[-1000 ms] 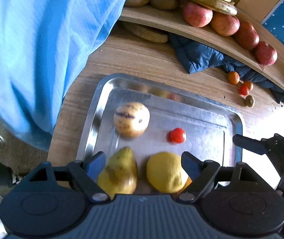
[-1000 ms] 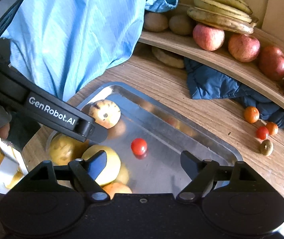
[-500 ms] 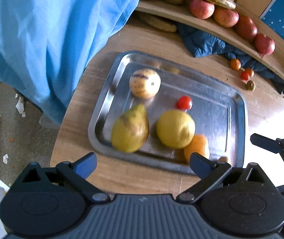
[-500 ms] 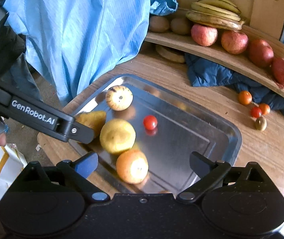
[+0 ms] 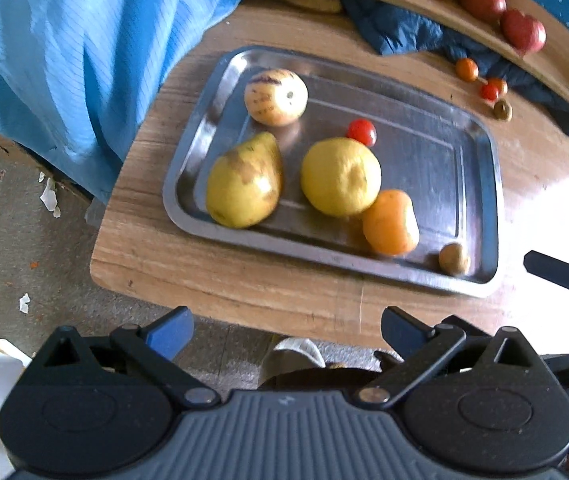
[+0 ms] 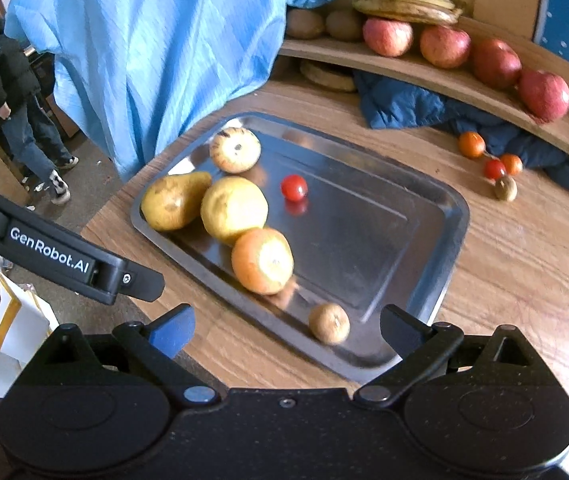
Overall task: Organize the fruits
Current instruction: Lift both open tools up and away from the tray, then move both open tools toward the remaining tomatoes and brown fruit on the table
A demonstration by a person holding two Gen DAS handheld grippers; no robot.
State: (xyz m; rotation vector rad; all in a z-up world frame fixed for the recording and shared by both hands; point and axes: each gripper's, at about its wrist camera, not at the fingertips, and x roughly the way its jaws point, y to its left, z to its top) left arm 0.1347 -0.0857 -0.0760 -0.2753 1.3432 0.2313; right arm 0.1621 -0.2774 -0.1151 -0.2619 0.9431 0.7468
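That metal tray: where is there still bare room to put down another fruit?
The tray's half toward the dark blue cloth is bare, bordered by the cherry tomato and small brown fruit. The other half is crowded: pear, yellow fruit, orange, striped fruit.

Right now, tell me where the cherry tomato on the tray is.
In the right wrist view the cherry tomato sits mid-tray, just right of the yellow fruit.

Tray (image 6: 424, 280) on table (image 6: 524, 264): pear (image 6: 172, 200) at left end touching lemon (image 6: 233, 208), orange (image 6: 262, 260) in front of it, tomato (image 6: 294, 187) behind. Apples (image 6: 444, 46) on shelf (image 6: 412, 70) behind.
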